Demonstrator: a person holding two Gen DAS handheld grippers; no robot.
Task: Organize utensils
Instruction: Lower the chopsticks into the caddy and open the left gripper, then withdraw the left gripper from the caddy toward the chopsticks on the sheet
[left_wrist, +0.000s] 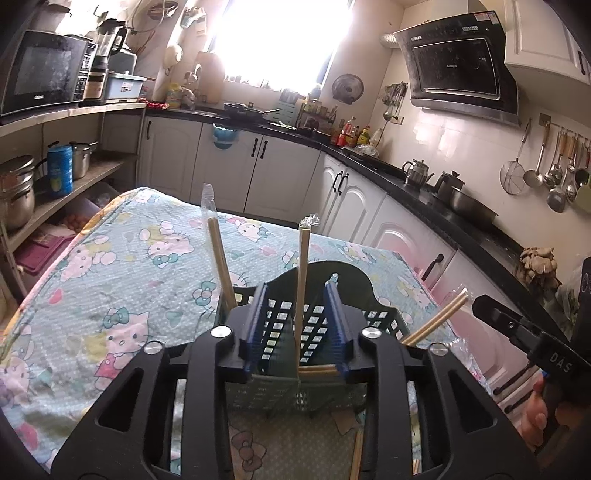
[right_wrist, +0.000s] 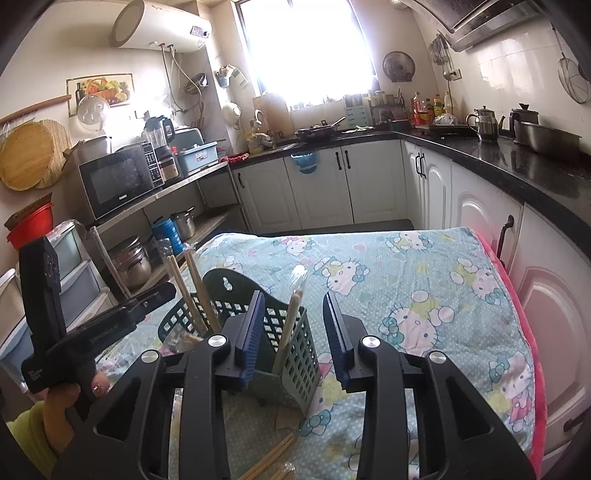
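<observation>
Your left hand-held gripper (left_wrist: 297, 325) stands with its jaws parted over the dark green utensil basket (left_wrist: 325, 280), and one wrapped pair of chopsticks (left_wrist: 303, 280) rises between the blue pads (left_wrist: 255, 325) without either pad pressing it; its long axis is nearly upright, with the crinkled wrapper tip on top. A second pair (left_wrist: 221, 254) leans in the basket's left part, tilted up and to the left. A third pair (left_wrist: 436, 323) slants up to the right from the basket's right side. Your right hand-held gripper (right_wrist: 293, 332) is also open with nothing in it, and its left pad sits close beside the basket's pale green front wall (right_wrist: 295, 354). More chopsticks (right_wrist: 273, 458) lie flat on the worktop (right_wrist: 424, 280) beneath it. The worktop wears a light blue cartoon-cat cloth. Around it is a kitchen with white cabinets (right_wrist: 321, 192), a black counter (right_wrist: 517, 166), a microwave (right_wrist: 118, 181) on a shelf and a bright window (right_wrist: 306, 48).
</observation>
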